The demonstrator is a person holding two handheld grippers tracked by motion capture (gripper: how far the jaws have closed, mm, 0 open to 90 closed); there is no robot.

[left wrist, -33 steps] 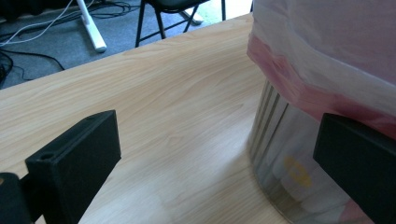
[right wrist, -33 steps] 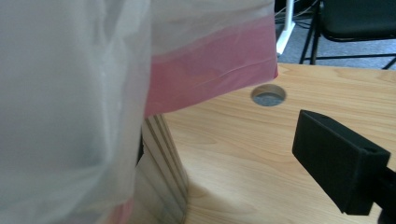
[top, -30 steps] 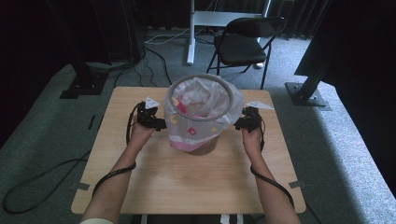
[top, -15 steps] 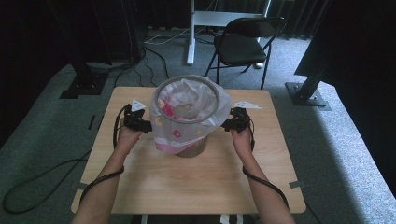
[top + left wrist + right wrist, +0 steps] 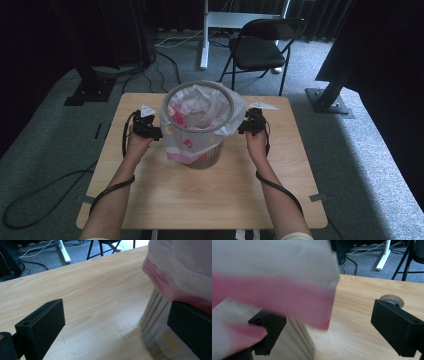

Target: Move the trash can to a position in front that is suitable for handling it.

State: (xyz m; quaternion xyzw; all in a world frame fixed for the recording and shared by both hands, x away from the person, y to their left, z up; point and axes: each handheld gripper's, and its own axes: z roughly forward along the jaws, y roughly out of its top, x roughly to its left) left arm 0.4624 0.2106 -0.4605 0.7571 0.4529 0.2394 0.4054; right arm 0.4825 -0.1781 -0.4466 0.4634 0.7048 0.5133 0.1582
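The bin (image 5: 199, 135), upright with its plastic liner bag (image 5: 210, 107) draped over the rim, stands mid-table (image 5: 210, 200) squarely between your two tongs. Your left gripper (image 5: 150, 131) and right gripper (image 5: 248, 125) flank it about equally near, both with jaws apart and holding nothing. No readable writing; only a blurred yellow mark (image 5: 170, 341) shows through the bin's wall.

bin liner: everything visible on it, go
The bin liner is a thin, translucent white plastic bag with pink print, crumpled. It lines a ribbed clear bin standing upright mid-table. Its mouth is stretched open over the round rim, and the excess drapes loosely down the outside, covering most of the wall. Pink and yellow items show inside. The left gripper and right gripper flank it, jaws open; whether they touch the film is unclear.
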